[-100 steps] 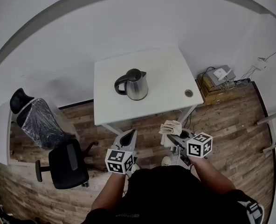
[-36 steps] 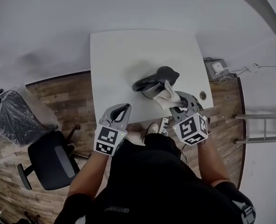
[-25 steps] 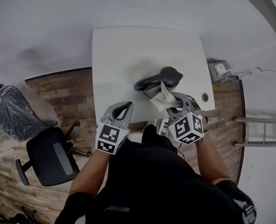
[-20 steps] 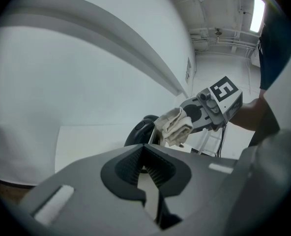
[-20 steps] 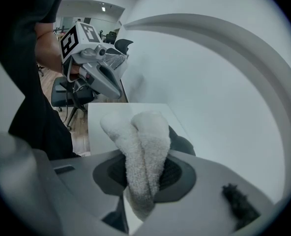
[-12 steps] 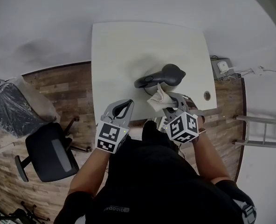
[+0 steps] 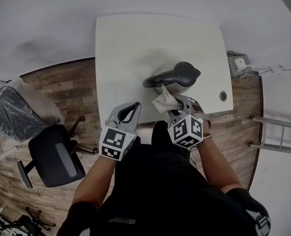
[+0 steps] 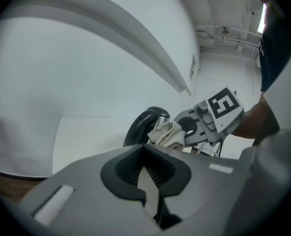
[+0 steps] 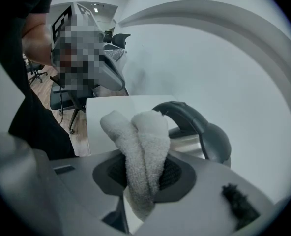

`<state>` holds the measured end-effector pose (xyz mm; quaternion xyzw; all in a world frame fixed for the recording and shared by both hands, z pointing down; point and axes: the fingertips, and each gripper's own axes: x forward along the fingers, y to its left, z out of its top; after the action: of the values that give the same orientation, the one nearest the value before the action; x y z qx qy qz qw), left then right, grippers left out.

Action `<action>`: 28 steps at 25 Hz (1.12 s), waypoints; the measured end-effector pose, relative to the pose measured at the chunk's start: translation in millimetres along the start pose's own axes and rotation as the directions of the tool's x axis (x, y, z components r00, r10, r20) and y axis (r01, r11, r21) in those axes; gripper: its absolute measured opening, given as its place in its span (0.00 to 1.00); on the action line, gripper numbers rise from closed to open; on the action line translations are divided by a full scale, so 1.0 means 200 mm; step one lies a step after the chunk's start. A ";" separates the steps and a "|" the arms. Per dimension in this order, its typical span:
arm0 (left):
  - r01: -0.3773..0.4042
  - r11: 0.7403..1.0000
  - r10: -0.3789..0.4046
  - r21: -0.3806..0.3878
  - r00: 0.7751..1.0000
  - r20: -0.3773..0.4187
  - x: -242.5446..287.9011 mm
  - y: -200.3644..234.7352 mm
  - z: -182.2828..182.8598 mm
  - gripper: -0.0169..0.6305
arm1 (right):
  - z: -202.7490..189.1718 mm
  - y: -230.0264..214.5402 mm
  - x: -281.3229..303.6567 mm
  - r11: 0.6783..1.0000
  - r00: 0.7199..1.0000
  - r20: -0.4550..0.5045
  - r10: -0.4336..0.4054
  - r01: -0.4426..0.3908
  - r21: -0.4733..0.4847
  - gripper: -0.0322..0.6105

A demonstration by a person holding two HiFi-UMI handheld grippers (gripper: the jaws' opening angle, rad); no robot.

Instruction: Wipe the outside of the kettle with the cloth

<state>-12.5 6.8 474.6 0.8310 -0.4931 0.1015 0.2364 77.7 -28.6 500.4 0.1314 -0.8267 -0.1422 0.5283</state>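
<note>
**Head view:** left gripper [image 7: 130,109] held at the near edge of the white table [image 7: 130,38], apart from the kettle [image 7: 177,77]. Right gripper [image 7: 177,106] reaches forward with the cloth [image 7: 162,100] at the kettle's near side. Office chair [image 7: 54,154] on the floor, left.

**Left gripper view:** jaws together, nothing between them; kettle and cloth ahead.

**Right gripper view:** jaws clamped on the folded cloth, which stands up in front of the kettle's handle.

Bright even indoor light, soft shadows, strong fisheye distortion, dark vignetted corners
</note>
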 end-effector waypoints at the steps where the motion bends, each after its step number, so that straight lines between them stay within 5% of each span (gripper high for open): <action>1: -0.002 1.000 0.002 -0.002 1.000 -0.002 0.00 0.00 0.00 0.04 | 0.00 0.01 0.01 1.000 1.000 0.001 0.003 -0.003 0.002 0.20; 28: -0.037 0.999 0.035 -0.034 0.998 -0.053 -0.02 0.04 -0.08 0.04 | -0.14 0.22 0.39 0.998 0.993 -0.106 0.058 -0.060 -0.019 0.20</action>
<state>-19.9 14.6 489.9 0.8149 -0.5031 0.1191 0.2619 68.5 -19.1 593.7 0.1083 -0.7995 -0.1286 0.5767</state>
